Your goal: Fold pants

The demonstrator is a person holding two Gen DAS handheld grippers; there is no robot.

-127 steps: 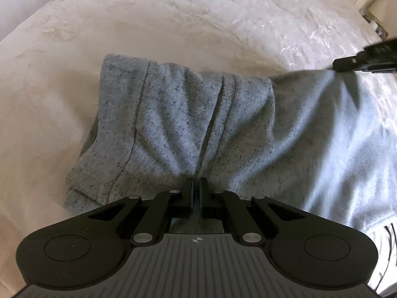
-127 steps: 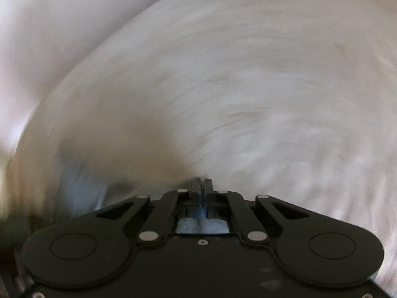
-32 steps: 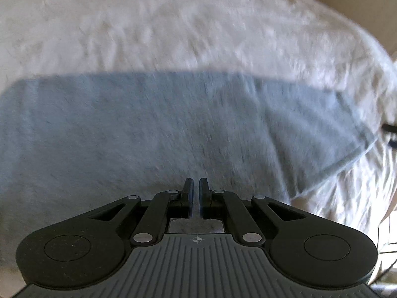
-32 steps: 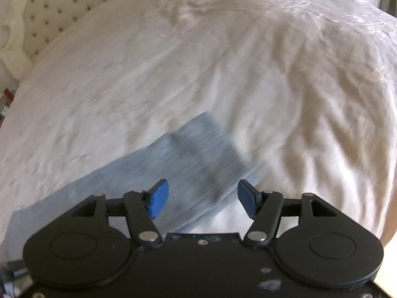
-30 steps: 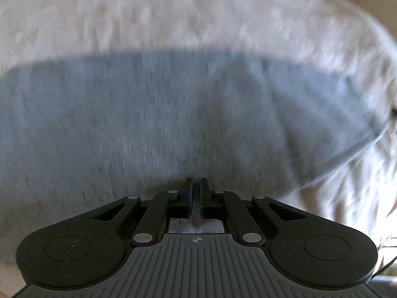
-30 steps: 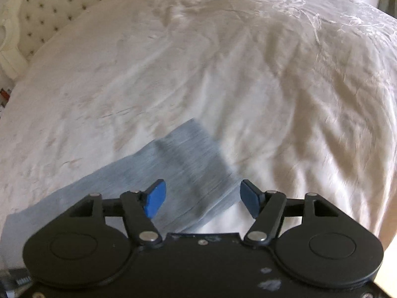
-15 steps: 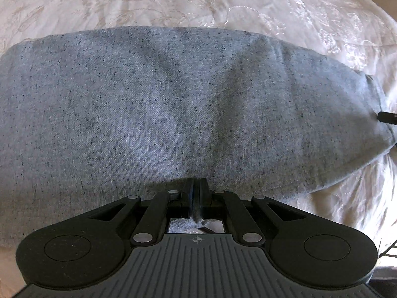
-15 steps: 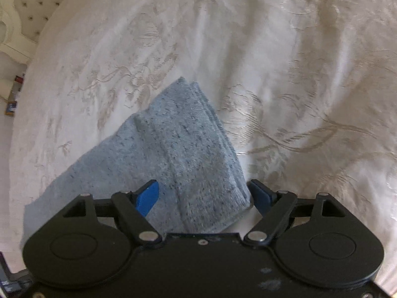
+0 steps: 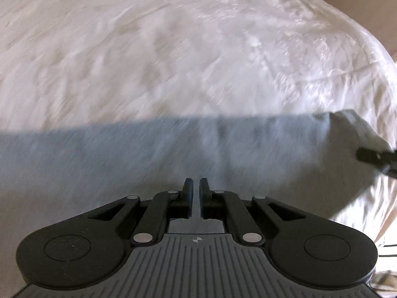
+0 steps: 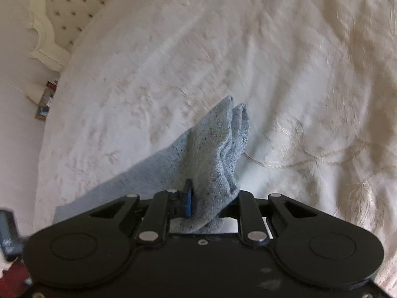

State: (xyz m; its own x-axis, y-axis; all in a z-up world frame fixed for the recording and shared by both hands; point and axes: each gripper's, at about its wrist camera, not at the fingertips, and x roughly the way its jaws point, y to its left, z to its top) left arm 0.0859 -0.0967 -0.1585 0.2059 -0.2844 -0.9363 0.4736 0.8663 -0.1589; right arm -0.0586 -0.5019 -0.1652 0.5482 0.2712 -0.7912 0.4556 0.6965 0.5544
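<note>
The pants (image 9: 148, 154) are stretched across the bedspread (image 9: 173, 49), their long axis running left to right in front of both grippers. One end is pinched by the right gripper (image 10: 211, 198), its jaws pressed on bunched cloth. The near edge is held in the almost-closed left gripper (image 9: 196, 186). A lengthwise fold is judged next, the right end being carried toward the left.

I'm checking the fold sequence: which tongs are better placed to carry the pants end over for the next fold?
Right. The right tongs are shut on the bunched end of the grey pants, lifted off the bedspread. The left tongs sit over the blurred middle, slightly parted.
</note>
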